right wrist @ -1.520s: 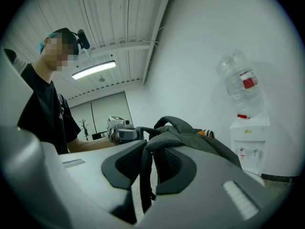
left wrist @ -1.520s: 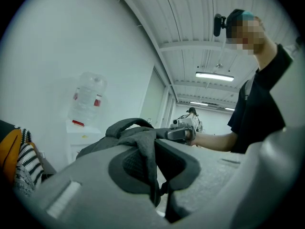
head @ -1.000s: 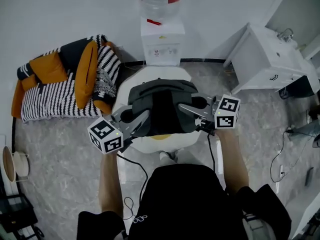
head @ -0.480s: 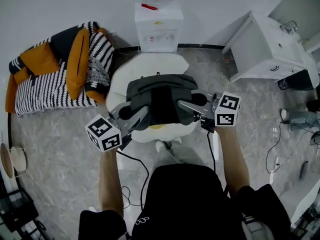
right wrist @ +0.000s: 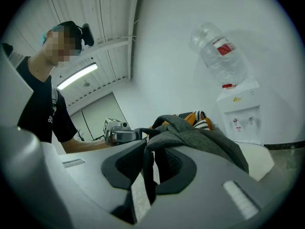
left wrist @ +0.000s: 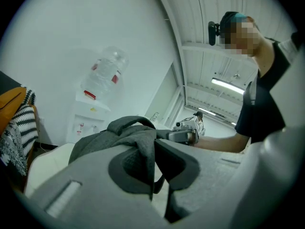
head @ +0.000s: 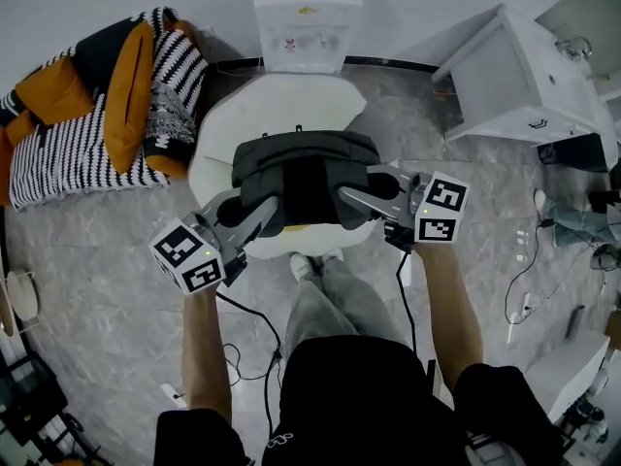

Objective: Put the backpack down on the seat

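A dark grey backpack (head: 303, 178) hangs over the near half of a round white seat (head: 277, 100); I cannot tell whether it rests on the cushion. My left gripper (head: 254, 214) is shut on its left shoulder strap (left wrist: 145, 161), which runs down between the pads. At the other side my right gripper (head: 361, 200) is shut on the right strap (right wrist: 148, 168). In the left gripper view the backpack (left wrist: 109, 137) bunches up just past the jaws, with the seat (left wrist: 47, 161) beneath it. The right gripper view shows the backpack (right wrist: 200, 140) and, beyond it, the left gripper (right wrist: 119, 135).
A water dispenser (head: 306, 17) stands against the wall behind the seat. Black-and-white striped and orange cushions (head: 87, 115) lie to the left. A white cabinet (head: 524, 85) stands at the right, with cables (head: 524, 280) on the marble floor. The person's legs (head: 325, 299) are just before the seat.
Both grippers and the backpack have drawn back from the dispenser toward the seat's near edge. More of the seat shows behind the backpack. Both grips are unchanged.
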The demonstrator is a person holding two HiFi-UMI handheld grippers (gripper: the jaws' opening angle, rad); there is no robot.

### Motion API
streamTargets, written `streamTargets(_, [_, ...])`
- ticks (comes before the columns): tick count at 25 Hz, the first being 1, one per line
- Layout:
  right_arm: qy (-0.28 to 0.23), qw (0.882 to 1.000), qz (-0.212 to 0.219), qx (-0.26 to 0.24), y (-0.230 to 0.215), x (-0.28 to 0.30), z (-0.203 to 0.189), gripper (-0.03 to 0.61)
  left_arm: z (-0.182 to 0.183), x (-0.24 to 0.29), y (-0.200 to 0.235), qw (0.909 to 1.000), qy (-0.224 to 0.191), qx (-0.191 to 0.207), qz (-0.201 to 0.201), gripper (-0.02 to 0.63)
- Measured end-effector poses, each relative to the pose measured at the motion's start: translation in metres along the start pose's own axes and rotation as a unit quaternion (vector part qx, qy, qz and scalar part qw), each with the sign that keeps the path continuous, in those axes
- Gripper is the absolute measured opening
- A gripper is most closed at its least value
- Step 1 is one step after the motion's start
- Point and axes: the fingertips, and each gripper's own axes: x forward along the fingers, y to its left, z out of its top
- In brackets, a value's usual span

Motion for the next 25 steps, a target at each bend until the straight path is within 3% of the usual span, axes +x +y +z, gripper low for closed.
streamTargets(25, [0.012,0.999,-0.010,0.045,-0.184,0.061,-0.113,0.061,-0.108,0.078,0.173,0.9969,0.005,-0.071,0.033,0.031])
